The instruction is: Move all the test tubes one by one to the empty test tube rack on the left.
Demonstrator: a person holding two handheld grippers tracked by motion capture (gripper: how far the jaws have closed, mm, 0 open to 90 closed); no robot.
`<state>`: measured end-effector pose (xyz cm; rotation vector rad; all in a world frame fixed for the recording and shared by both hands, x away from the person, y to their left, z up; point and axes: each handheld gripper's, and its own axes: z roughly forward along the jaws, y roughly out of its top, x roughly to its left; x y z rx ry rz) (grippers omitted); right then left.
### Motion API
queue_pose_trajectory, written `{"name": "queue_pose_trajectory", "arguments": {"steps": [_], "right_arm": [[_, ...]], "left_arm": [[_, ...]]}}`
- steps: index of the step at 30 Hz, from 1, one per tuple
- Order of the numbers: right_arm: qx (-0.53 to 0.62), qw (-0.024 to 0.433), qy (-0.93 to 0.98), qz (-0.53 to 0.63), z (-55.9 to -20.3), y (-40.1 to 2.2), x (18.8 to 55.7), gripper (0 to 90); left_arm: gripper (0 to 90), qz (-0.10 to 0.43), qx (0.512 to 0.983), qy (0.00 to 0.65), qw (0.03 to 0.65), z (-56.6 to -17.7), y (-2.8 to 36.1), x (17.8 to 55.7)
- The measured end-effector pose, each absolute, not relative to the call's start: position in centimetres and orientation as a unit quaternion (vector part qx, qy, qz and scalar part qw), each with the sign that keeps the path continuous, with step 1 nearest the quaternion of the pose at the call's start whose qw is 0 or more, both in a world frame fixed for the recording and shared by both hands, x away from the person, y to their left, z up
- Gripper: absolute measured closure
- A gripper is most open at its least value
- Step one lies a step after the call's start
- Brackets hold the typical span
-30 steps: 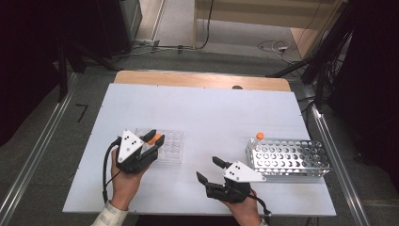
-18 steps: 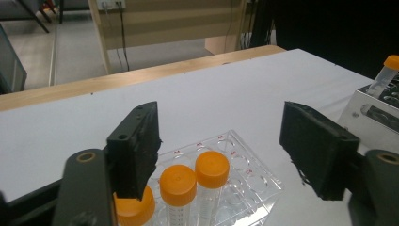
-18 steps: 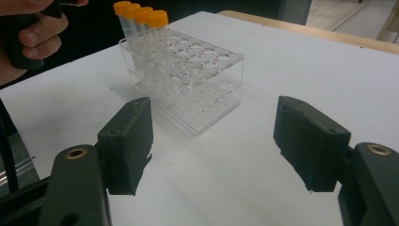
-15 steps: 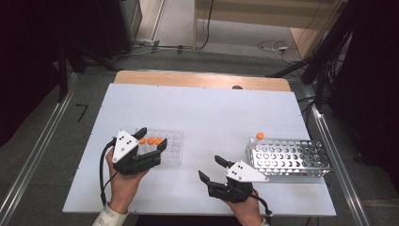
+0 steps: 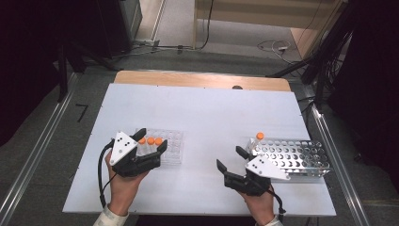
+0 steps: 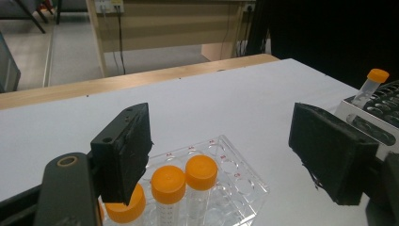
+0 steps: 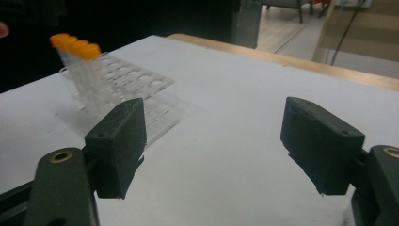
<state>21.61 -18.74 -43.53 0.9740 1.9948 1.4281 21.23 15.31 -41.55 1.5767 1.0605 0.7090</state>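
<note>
Orange screw caps are topping three clear plastic tubes (image 5: 150,141) that are standing upright in a row along the near-left edge of a transparent, square-edged rack (image 5: 170,147) with round wells. That clear rack is sitting on the left half of the smooth white desk (image 5: 202,113), whose far edge is showing a strip of pale wood. Faint graduation marks are running down the tube walls in the left gripper view, and tiny red characters are printed beside the wells, too small to read.

Hovering just behind the tubes, the left gripper (image 5: 149,142) is holding its matte black, blocky jaws apart; they have just been opening, and nothing is being pressed between them, the caps sitting below and between the pads. A grey three-cornered plate with three dark dots is lying on top of it.

Well apart on the right, a perforated metal rack (image 5: 294,157), shiny and rectangular with many round holes, is carrying a single orange-capped tube (image 5: 259,137) upright at its far-left corner. The right gripper (image 5: 231,157) is sitting just beside this rack's near-left end, its jaws spread wide and having just been opening further, with bare desk between them.
</note>
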Motion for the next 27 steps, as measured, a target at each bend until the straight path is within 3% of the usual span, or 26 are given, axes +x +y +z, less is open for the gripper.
{"name": "queue_pose_trajectory", "arguments": {"steps": [9, 18, 27], "right_arm": [[0.406, 0.314, 0.689, 0.512, -43.5, -22.3, 23.0, 21.6], [0.446, 0.333, 0.667, 0.495, -44.7, -24.4, 24.8, 23.5], [0.473, 0.323, 0.67, 0.471, -45.8, -24.9, 26.2, 39.5]], "left_arm": [[22.0, 0.296, 0.659, 0.447, 0.528, -41.7, 15.4, 21.3], [22.2, 0.295, 0.66, 0.447, 0.527, -41.8, 15.3, 21.3], [22.4, 0.293, 0.663, 0.446, 0.525, -42.0, 15.1, 21.4]]}}
